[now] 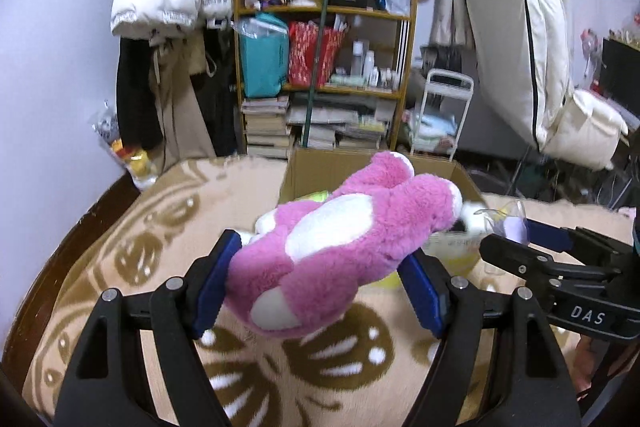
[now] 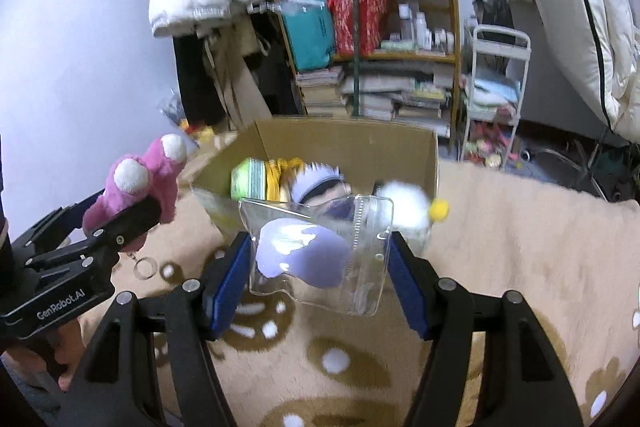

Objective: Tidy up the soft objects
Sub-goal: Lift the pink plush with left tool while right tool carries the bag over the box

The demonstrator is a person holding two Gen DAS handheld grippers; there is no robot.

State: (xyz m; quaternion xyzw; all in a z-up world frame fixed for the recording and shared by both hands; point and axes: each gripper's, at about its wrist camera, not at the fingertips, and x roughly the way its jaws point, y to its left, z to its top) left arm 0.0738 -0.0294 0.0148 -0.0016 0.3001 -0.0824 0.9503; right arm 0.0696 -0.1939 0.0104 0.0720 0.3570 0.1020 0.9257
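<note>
Two soft things are in your grip, one per gripper. Your left gripper (image 1: 320, 283) has its blue pads pressed into the sides of a pink plush (image 1: 344, 247), so the jaws are clamped on it. The plush is thick shaggy pile, rounded and bulgy, with smooth white patches on the belly and foot soles; it hangs clear above the blanket (image 1: 120, 227), its legs pointing toward the box (image 1: 320, 167). From the right wrist view the same plush (image 2: 140, 183) shows two white round soles sticking up above the left gripper's black finger.

Your right gripper (image 2: 320, 271) is closed on a clear pouch (image 2: 320, 251), the pads touching both its edges. The pouch is glossy, flexible plastic, roughly rectangular with rounded corners and a ribbed zip strip; inside lies a lilac soft toy (image 2: 300, 251) with a white splash shape. A fluffy white pompom (image 2: 404, 207) with a small yellow ball (image 2: 438, 209) sits at its far corner. It is held above the blanket, just in front of the box.

The box is plain brown cardboard, open-topped, standing on the blanket, with several soft items inside. The blanket is fleecy beige with brown leaf shapes and white dots
</note>
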